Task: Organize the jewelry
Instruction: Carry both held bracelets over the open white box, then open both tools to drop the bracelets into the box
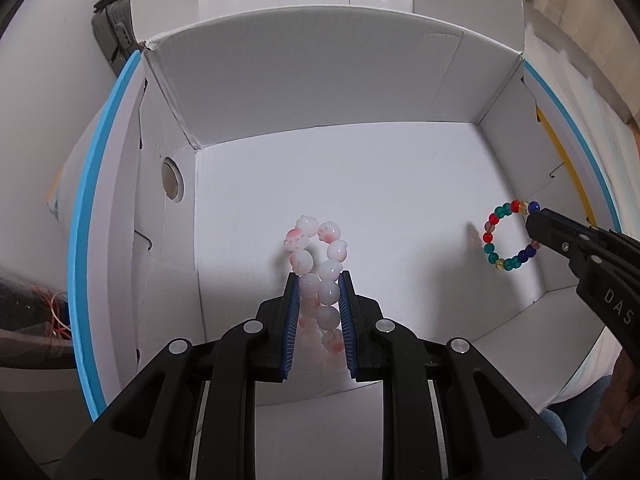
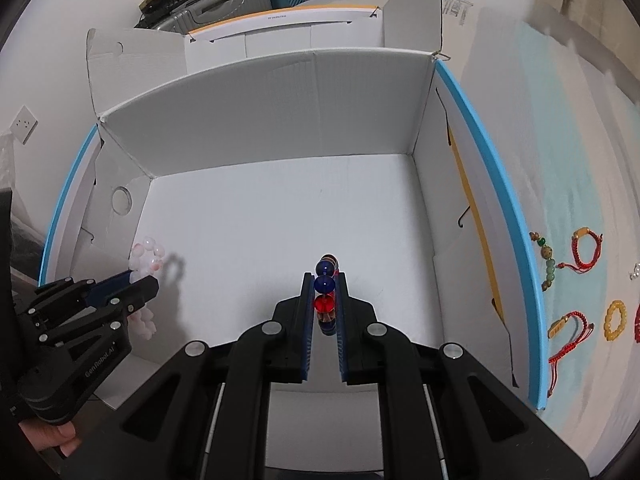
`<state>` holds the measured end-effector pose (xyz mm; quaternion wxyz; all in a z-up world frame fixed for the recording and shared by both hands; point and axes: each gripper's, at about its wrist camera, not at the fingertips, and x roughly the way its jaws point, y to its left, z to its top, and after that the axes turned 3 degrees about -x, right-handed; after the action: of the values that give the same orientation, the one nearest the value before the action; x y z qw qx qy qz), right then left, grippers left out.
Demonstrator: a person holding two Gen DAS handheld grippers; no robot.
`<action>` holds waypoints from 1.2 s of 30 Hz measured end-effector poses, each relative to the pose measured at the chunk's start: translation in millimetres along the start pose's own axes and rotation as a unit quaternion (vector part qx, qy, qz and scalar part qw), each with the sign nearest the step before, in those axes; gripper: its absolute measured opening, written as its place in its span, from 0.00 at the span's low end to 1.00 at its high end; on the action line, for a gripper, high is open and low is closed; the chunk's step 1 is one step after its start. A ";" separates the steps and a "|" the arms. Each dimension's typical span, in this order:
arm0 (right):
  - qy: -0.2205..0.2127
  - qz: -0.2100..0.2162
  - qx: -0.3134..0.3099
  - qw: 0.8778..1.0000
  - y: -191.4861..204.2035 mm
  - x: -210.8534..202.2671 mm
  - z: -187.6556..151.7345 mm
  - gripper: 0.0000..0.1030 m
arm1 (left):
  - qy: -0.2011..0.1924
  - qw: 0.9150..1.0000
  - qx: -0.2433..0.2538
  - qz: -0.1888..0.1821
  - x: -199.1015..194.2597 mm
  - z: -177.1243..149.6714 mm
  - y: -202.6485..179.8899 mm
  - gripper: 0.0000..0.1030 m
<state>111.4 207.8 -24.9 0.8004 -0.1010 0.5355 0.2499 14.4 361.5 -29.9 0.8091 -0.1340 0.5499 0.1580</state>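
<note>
One open white cardboard box (image 1: 360,200), blue-edged along two sides, flaps raised, one round hole (image 1: 173,178) in its left wall, floor bare apart from shadows. One pale blue-and-white surface (image 2: 580,200) to the right of the box, carrying loose jewelry well apart from the box's inside. Two black grippers, both pointed steeply down into the box. Left gripper (image 1: 319,280), near the box's left side: fingers (image 1: 291,320) drawn in close and clamped on one white-and-pink beaded bracelet (image 1: 316,248), its loop folded double between the blue pads and sticking out past the tips (paw-shaped beads at the far end), hanging above the floor with a shadow below. Right gripper (image 2: 325,280), toward the box's right side: fingers (image 2: 306,320) nearly together and pinching one multicoloured beaded bracelet (image 1: 508,236), seen edge-on from its own camera as a stack of blue and red beads, seen from the left camera as a full ring of teal, red, blue and amber beads. Outside on the pale surface: two red cord bracelets (image 2: 582,250), one string of green and brown beads (image 2: 548,264), one yellow beaded ring (image 2: 616,320), plus one red piece and one small silver piece cut off by the frame edge (too partial to name). One hand (image 2: 48,440) gripping the left gripper's handle.
</note>
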 end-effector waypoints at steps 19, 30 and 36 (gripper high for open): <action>-0.029 0.012 -0.004 0.999 0.0 -27.1 0.7 0.59 | -0.046 0.999 0.003 0.019 -31.7 -4.4 -7.4 0.56; -0.084 0.009 -0.008 0.996 -2.6 -76.4 -2.0 0.89 | -0.093 0.995 0.016 0.030 -60.6 -12.8 -23.1 0.87; -0.103 0.000 -0.003 0.995 -13.7 -98.4 -5.7 0.93 | -0.111 0.993 0.028 0.023 -74.6 -15.5 -41.1 0.94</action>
<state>84.0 164.9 60.7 0.8512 -0.0777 0.4489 0.2605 -7.9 309.8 35.8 0.8646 -0.0805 0.4641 0.1748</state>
